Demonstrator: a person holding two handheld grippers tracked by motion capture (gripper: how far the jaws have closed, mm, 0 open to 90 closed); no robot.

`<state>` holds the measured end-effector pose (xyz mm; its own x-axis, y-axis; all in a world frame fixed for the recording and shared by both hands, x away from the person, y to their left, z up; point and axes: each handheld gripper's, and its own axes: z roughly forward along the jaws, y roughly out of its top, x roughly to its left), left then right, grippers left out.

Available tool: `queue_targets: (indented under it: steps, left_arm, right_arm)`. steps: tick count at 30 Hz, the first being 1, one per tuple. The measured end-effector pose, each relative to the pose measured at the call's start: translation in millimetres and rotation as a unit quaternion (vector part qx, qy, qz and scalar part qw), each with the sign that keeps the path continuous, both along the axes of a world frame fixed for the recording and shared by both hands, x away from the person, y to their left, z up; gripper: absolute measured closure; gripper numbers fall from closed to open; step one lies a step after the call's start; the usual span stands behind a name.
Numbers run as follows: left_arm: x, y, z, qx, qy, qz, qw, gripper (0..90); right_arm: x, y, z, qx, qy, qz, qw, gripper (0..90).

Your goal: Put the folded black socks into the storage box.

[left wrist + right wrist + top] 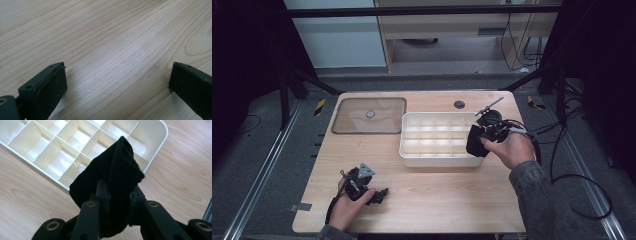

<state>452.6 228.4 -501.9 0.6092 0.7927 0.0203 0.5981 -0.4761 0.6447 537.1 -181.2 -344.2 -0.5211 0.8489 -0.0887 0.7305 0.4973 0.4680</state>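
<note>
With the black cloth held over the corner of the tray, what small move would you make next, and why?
Probably ease the right gripper down and inward over one compartment. Its jaws are shut on the folded black cloth, which hangs above the white tray near its corner, partly past the rim. The compartments in sight look empty, and the left gripper lies open on the table.

Black ribbed cloth [112,177] over near corner of cream-white divider tray [412,150]. Tray on pale wood-grain table [437,200], light beige with fine darker streaks. Left of tray: clear lid [369,115], brownish tint, grey round knob at centre. Small dark disc [459,104] behind tray. Both grippers black: left gripper [382,195], right gripper [484,132]. Grey-green sleeve [542,200] right of tray.
</note>
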Motion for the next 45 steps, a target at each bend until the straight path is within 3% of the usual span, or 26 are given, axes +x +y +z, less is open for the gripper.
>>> queue_targets:
  steps: [21, 32, 45]
  left_arm:
    - [0.2, -0.3, -0.3, -0.001, 0.000, 0.000, 1.0000, 0.0]
    - [0.2, -0.1, -0.4, -0.001, 0.000, -0.001, 1.0000, 0.0]
    - [0.4, -0.4, -0.3, -0.001, 0.001, -0.001, 1.0000, 0.0]
  right_arm:
    - [22.0, 5.1, -20.3, -0.026, 0.033, 0.004, 0.9991, 75.8]
    - [33.8, 8.1, -35.3, -0.054, 0.050, 0.002, 0.9973, 75.7]
    - [37.4, 9.2, -39.8, -0.059, 0.061, -0.002, 0.9964, 75.7]
